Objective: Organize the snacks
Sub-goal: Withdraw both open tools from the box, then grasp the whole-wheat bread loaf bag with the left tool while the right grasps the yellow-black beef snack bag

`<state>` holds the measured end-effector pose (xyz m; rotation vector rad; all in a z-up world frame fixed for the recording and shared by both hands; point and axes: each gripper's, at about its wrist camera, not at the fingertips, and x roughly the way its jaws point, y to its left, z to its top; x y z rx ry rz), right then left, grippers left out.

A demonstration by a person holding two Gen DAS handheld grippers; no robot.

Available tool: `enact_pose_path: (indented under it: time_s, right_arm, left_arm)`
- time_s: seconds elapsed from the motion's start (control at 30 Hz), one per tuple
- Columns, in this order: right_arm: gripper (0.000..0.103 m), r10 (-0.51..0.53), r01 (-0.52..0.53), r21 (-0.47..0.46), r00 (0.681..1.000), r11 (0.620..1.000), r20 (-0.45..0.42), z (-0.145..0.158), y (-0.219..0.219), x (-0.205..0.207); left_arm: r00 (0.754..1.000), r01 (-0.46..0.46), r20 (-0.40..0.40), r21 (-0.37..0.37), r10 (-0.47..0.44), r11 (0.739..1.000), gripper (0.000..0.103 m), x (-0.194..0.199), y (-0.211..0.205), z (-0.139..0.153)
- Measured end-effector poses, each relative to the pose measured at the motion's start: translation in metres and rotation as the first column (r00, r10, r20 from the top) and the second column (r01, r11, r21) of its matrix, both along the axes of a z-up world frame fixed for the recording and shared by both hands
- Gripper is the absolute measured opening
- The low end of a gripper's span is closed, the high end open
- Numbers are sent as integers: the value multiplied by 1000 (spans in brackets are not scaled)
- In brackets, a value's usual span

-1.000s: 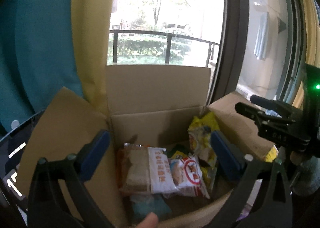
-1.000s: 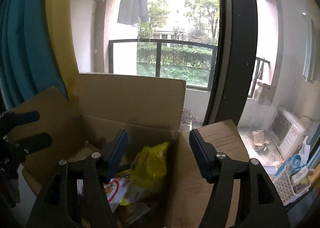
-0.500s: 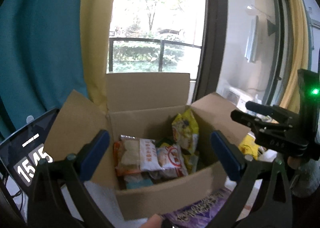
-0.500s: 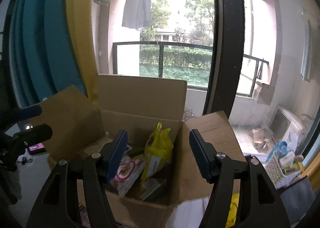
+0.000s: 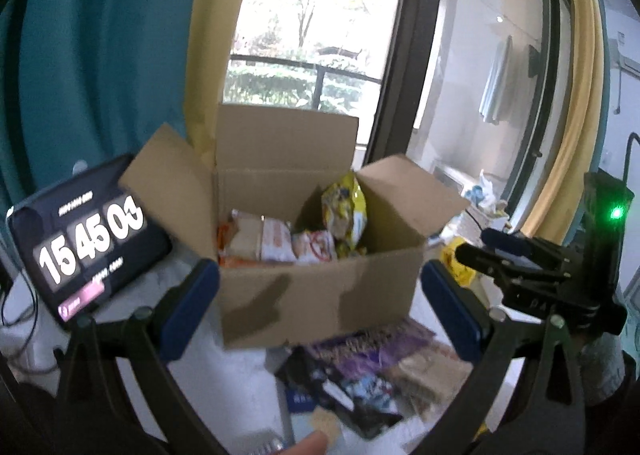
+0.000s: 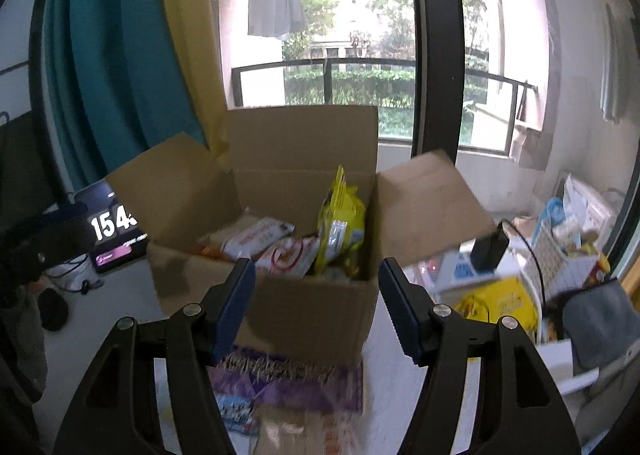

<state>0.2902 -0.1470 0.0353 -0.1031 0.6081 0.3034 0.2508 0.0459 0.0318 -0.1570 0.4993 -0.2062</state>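
Note:
An open cardboard box (image 5: 316, 295) (image 6: 316, 311) stands on a white table, flaps up. Inside it lie a white and red snack pack (image 5: 276, 243) (image 6: 256, 237) and a second pack with a red ring (image 6: 286, 255). A yellow bag (image 5: 346, 215) (image 6: 340, 223) stands upright against the box's right wall. In front of the box lie a purple snack bag (image 5: 360, 347) (image 6: 288, 375) and other loose packs (image 5: 360, 391). My left gripper (image 5: 320, 303) is open and empty, in front of the box. My right gripper (image 6: 316, 303) (image 5: 496, 251) is open and empty too.
A tablet showing a clock (image 5: 80, 239) (image 6: 114, 233) leans left of the box. Yellow packs (image 6: 496, 303) and a white basket of items (image 6: 568, 247) crowd the right side. Teal and yellow curtains (image 5: 120, 55) and a window hang behind. A fingertip (image 5: 308, 445) shows at the bottom edge.
Both grippers have pulled back from over the box, which now looks smaller and shows its front wall. The snacks on the table in front have come into view. Jaws stay as wide.

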Motion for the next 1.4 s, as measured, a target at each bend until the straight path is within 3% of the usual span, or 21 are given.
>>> enact_pose_path:
  time_s: [0.6, 0.9, 1.2, 1.3, 1.4]
  right_arm:
    - [67, -36, 32, -40, 994, 999, -108, -36, -23, -95]
    - [67, -71, 67, -33, 988, 997, -140, -46, -31, -127]
    - [67, -84, 78, -38, 978, 996, -193, -63, -31, -160]
    - [77, -105, 103, -23, 967, 994, -231, -75, -34, -170]
    - [79, -94, 88, -37, 960, 995, -263, -88, -33, -180]
  left_arm:
    - [992, 41, -120, 14, -39, 999, 102, -76, -8, -61]
    - [982, 114, -158, 34, -107, 993, 102, -107, -22, -84]
    - [950, 255, -201, 64, -238, 965, 102, -129, -52, -107]
    - [933, 283, -256, 93, -252, 955, 102, -135, -57, -120]
    - [924, 292, -286, 104, -253, 951, 102, -148, -56, -131]
